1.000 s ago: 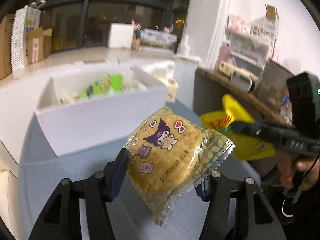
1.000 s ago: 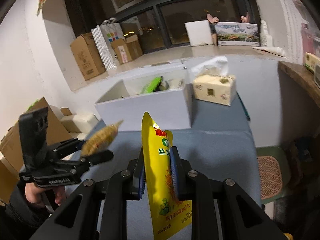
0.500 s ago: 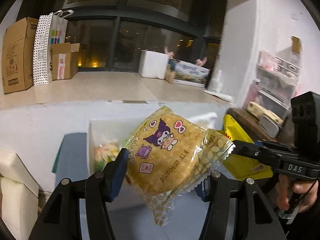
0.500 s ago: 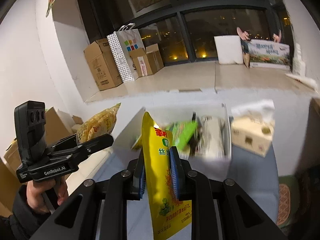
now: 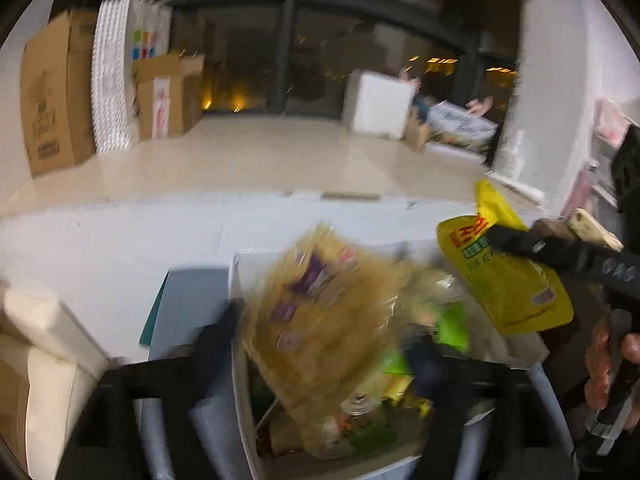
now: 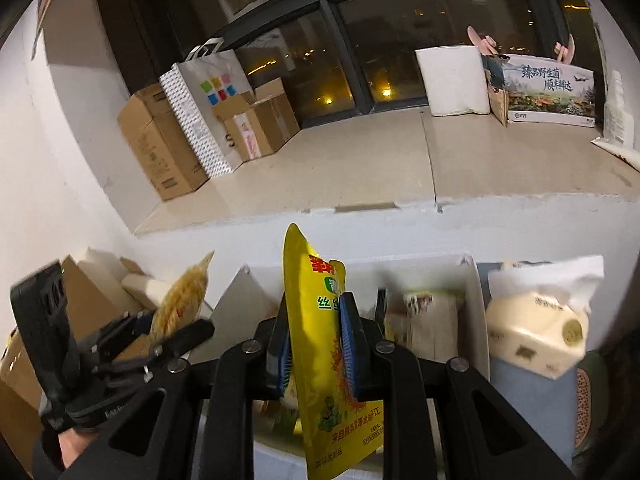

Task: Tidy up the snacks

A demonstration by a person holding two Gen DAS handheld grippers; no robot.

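Observation:
A white box (image 5: 256, 266) with several snacks inside lies below both grippers. My left gripper (image 5: 326, 332) hangs over it with its jaws opening wide. A clear packet of rice cracker with a purple cartoon (image 5: 320, 312) is blurred between the spread fingers (image 5: 218, 334) and free of the pads, over the box. My right gripper (image 6: 314, 308) is just starting to open, and its blue pads (image 6: 347, 344) still touch a tall yellow pouch (image 6: 320, 340) held upright above the box's rim (image 6: 476, 300). The left wrist view shows the same yellow pouch (image 5: 508, 280) at the right.
A tissue box (image 6: 532, 340) stands right of the white box on the blue-grey table cover (image 5: 188, 300). Behind runs a white wall with a wide ledge that carries cardboard boxes (image 6: 160, 148), a dotted paper bag (image 6: 200, 108) and a white block (image 6: 456, 80). Pale cushions (image 5: 36, 340) lie left.
Both grippers have moved forward to above the white box. The left jaws have spread and let go of the cracker packet. The yellow pouch stays between the right pads.

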